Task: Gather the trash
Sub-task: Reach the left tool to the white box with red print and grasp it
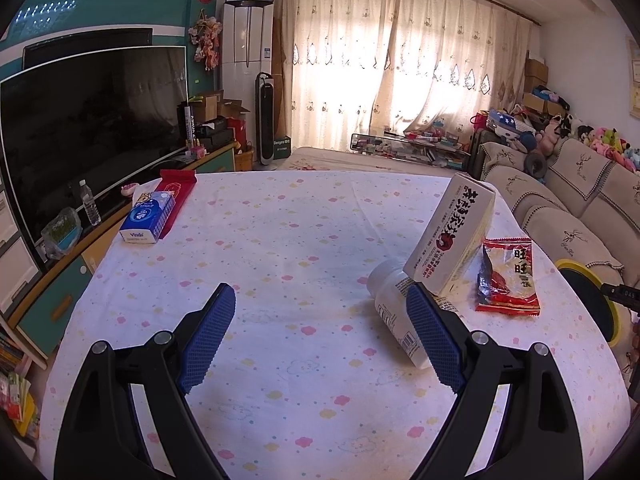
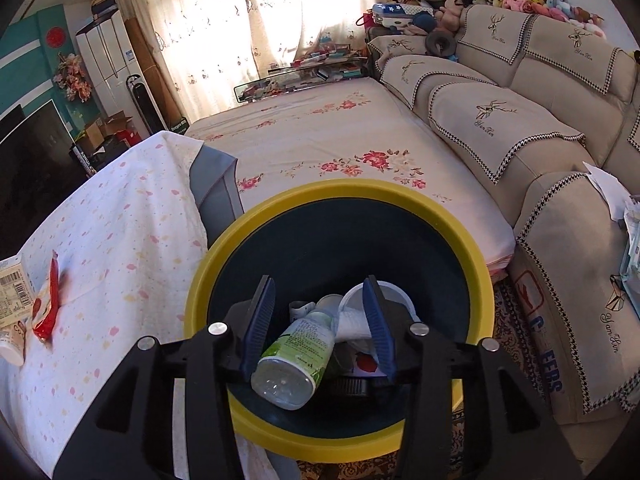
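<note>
Above the round yellow-rimmed dark bin (image 2: 340, 216), my right gripper (image 2: 318, 328) hangs with its blue-padded jaws parted; a clear plastic bottle with a green label (image 2: 294, 356) lies between them, though whether the pads touch it I cannot tell. White crumpled cups (image 2: 356, 312) lie inside the bin, beyond the bottle. On the bench with the cloud-print cloth (image 1: 280, 240), left of the bin, my left gripper (image 1: 320, 324) is released, grasping nothing. Remaining trash near the bin: a white plastic bottle lying on its side (image 1: 390, 304), a tilted white carton with red lettering (image 1: 452, 236) leaning on it, and a red snack wrapper (image 1: 506, 276).
</note>
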